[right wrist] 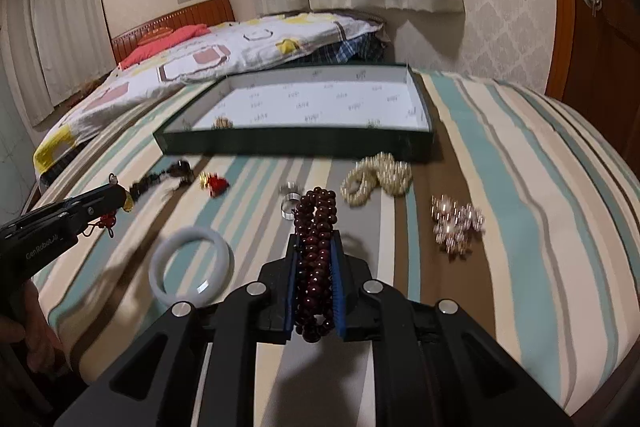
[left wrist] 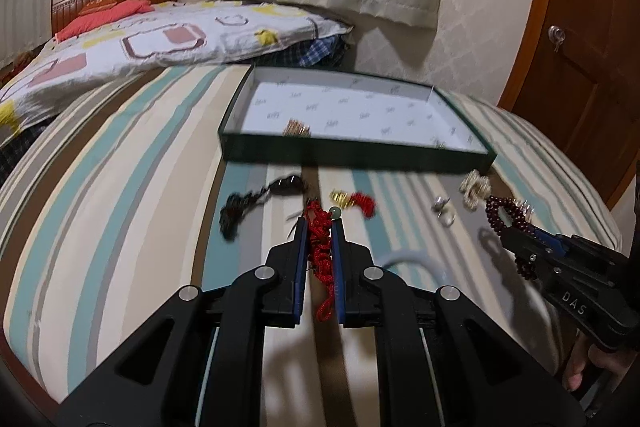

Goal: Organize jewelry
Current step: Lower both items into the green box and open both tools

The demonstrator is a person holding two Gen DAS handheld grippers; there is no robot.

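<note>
The left gripper (left wrist: 320,227) is clamping tight on a red knotted cord (left wrist: 322,251) with a small pale bead at its top, the cord hanging between the blue pads above the striped bedspread (left wrist: 120,187). To its front left a black tasselled piece (left wrist: 256,199) is lying on the cover; just ahead sits a red and gold charm (left wrist: 356,203). Beyond both, the green tray (left wrist: 352,157) is resting with a small gold item (left wrist: 297,127) inside by its near wall. The right gripper (right wrist: 316,239) is squeezing a dark red bead bracelet (right wrist: 314,259), jaws nearly together. To its left a white bangle (right wrist: 191,267) is lying; ahead a silver ring (right wrist: 290,199); ahead right a pearl strand (right wrist: 378,177); to the right a crystal cluster (right wrist: 456,223).
</note>
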